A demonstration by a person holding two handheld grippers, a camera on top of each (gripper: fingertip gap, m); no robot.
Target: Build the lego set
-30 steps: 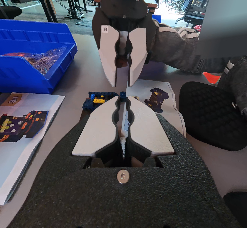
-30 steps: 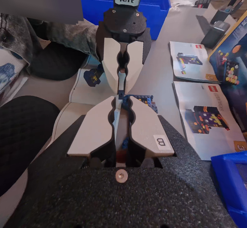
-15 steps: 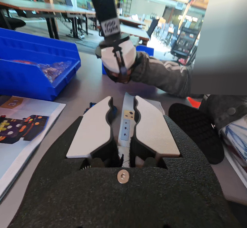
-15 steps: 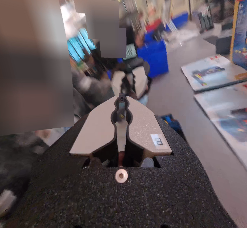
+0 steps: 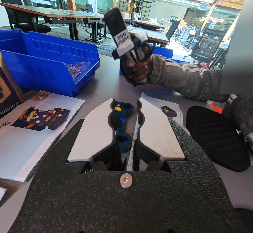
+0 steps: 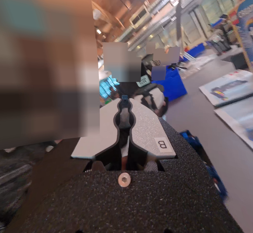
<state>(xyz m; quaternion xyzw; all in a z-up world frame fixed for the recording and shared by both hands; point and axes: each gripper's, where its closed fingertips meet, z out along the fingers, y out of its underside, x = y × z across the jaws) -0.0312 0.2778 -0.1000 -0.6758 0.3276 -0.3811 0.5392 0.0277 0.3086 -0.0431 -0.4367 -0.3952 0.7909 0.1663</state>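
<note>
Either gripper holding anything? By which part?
Right gripper: small dark blue brick piece, pinched at its lower end by the fingertips. Left gripper: open, over the blue brick assembly.

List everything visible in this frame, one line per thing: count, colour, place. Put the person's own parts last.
Brick assembly: one, dark blue with a yellow piece, on the table below the open left fingers.
Small brick: one, dark blue, pinched at the right gripper's fingertips.
Storage bin: one, blue, far left, plastic bags inside.
Instruction booklets: at least two, white, either side of the assembly.
Box: one, dark printed, left edge.
Table: grey.
Left gripper: jaws apart, over the assembly.
Right gripper: raised, closed on the small brick.
Hand: one, holding the right gripper's handle; grey sleeve.
</note>
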